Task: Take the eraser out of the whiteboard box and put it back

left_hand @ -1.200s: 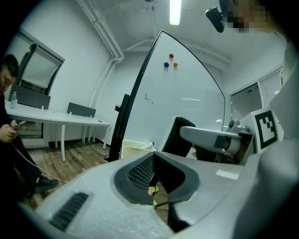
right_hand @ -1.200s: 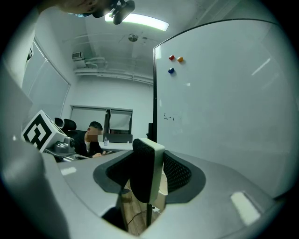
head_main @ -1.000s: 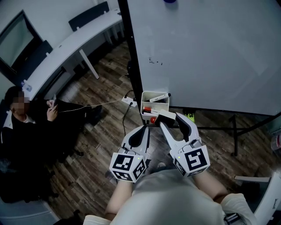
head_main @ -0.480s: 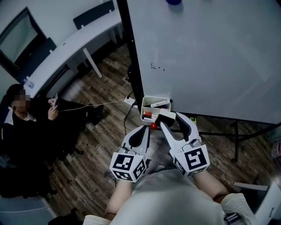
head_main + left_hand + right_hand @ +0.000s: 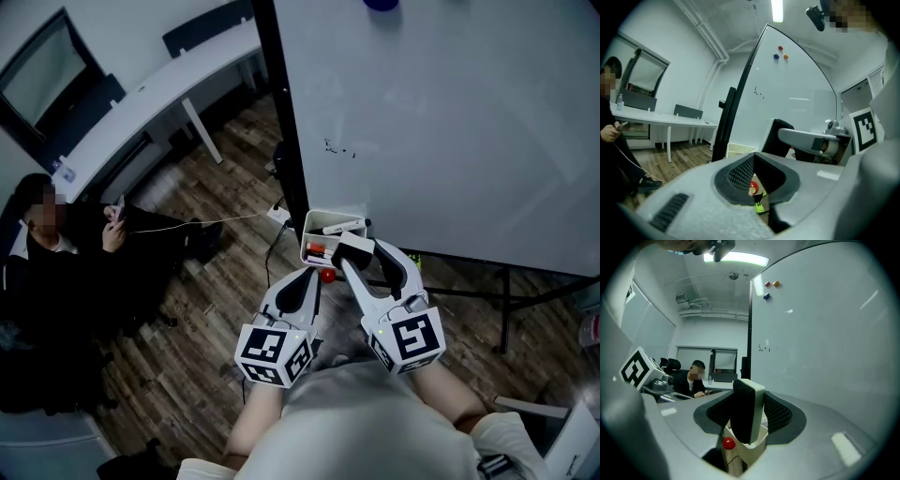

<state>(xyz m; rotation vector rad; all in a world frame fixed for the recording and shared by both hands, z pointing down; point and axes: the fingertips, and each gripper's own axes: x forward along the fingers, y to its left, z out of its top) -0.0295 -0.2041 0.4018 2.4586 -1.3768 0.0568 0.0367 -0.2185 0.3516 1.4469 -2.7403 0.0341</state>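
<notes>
The eraser [image 5: 353,249], a white block with a black felt face, stands upright between the pads of my right gripper [image 5: 362,251], which is shut on it. In the right gripper view the eraser [image 5: 747,414] hangs just over the near rim of the white whiteboard box [image 5: 754,453]. The box [image 5: 321,223] is fixed at the whiteboard's lower left corner and holds a black marker [image 5: 343,228] and a red marker [image 5: 315,251]. My left gripper [image 5: 302,280] hovers below and left of the box, jaws together with nothing in them. A red ball [image 5: 327,275] shows under the box.
The whiteboard [image 5: 450,112] fills the right side, with its dark frame post [image 5: 286,141] and stand legs on the wood floor. A seated person [image 5: 56,272] holds a phone at the left. A white desk [image 5: 141,103] runs behind. A power strip [image 5: 277,215] and cable lie on the floor.
Both grippers have edged toward the whiteboard box, so the eraser now reaches the box's near rim. The grip on the eraser is unchanged.
</notes>
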